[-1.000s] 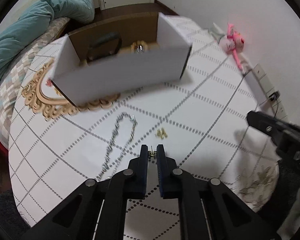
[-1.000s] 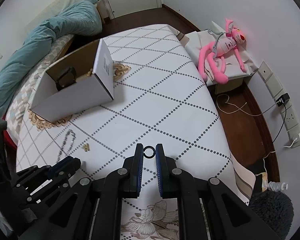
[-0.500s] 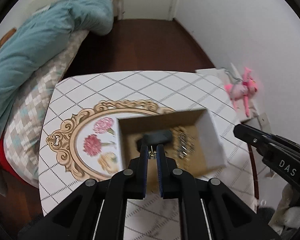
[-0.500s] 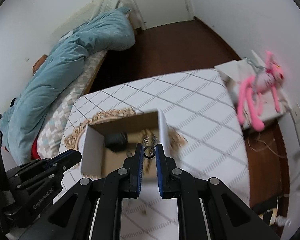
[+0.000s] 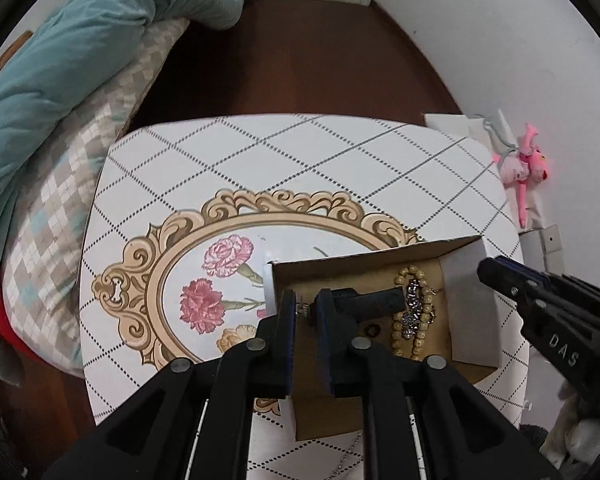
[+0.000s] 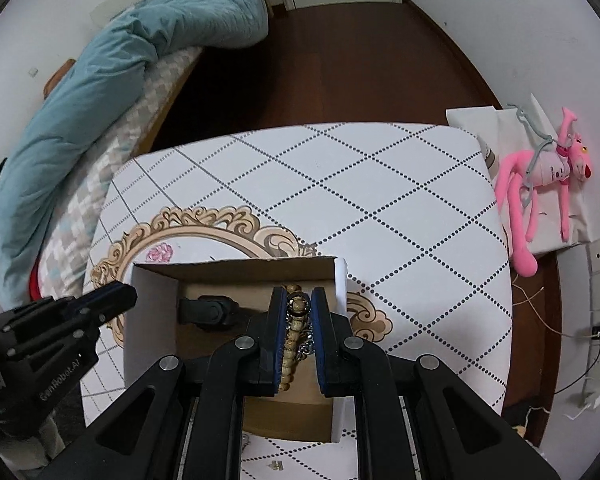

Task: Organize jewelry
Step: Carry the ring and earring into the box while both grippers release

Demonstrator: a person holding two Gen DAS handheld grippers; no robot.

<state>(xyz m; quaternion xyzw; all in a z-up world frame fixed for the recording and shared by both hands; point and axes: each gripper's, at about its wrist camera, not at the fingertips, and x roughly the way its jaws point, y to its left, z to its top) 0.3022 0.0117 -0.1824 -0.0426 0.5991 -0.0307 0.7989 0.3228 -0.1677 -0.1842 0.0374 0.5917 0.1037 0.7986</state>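
Over the box (image 6: 236,268), right tongs (image 6: 297,300) tight around a ring (image 6: 299,315); left tongs' (image 5: 306,305) hold on a speck (image 5: 305,309) unclear.

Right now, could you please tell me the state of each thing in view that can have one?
left gripper: jaws just opened slightly, small earring between them.
right gripper: shut on dark ring.
cardboard box: upright, top open, holding beaded bracelet.
second earring: loose on the table.
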